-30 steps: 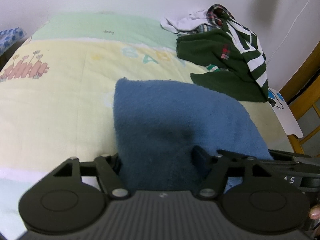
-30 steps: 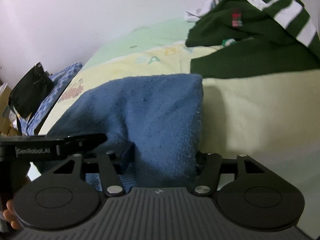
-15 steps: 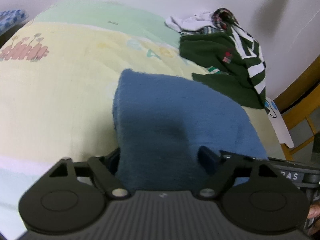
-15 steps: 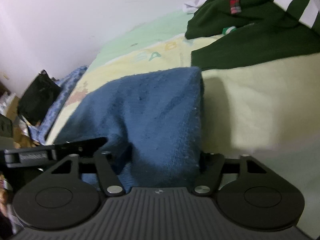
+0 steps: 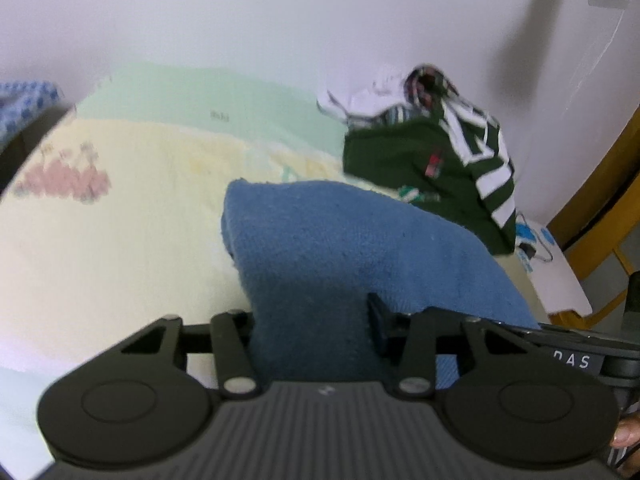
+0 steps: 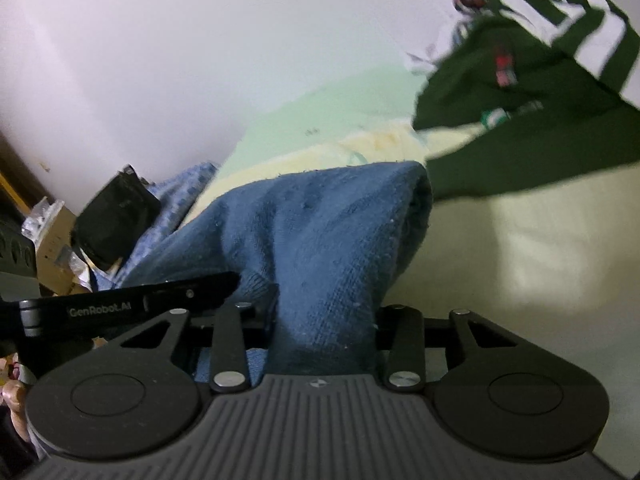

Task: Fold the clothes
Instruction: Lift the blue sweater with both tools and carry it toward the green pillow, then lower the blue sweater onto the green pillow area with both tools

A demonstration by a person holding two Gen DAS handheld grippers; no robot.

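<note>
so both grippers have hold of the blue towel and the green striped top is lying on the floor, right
Not quite: the green striped top lies on the bed, behind the blue towel, as the left wrist view shows. The left gripper and right gripper do have the towel between their closing fingers.

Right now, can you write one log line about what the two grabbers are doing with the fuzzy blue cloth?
left gripper: closing on fuzzy blue cloth | right gripper: closing on same cloth | cloth: lifted off yellow bedspread
</note>
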